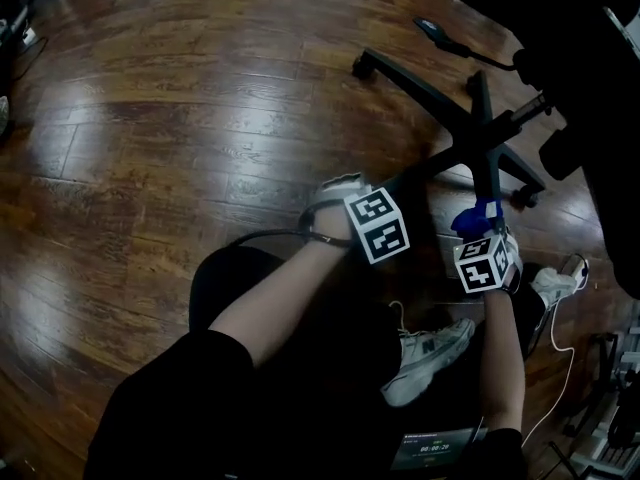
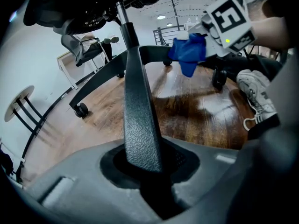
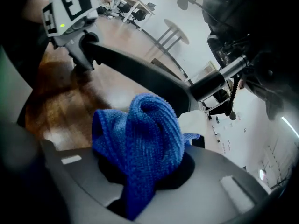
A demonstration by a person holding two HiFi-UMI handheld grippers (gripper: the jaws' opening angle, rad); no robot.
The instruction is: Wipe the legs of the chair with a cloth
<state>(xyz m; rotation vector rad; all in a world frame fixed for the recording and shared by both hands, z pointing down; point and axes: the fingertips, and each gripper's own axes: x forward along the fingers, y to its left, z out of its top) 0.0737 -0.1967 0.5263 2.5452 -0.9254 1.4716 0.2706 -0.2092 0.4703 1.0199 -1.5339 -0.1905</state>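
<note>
A black short sleeve (image 1: 195, 373) showed at lower left, white laced sneakers (image 1: 432, 361) at lower right. The grey left gripper (image 2: 142, 158) and right gripper (image 3: 140, 174) each bore a white cube with black square markers.

floor (image 1: 150, 118): glossy dark wood | wall (image 2: 28, 55): white | round side table (image 2: 18, 102) | ceiling light (image 2: 161, 17): lit

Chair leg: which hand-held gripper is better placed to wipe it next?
Right. The right hand-held gripper holds the blue cloth; the left hand-held gripper is shut on the chair leg, steadying it.
</note>
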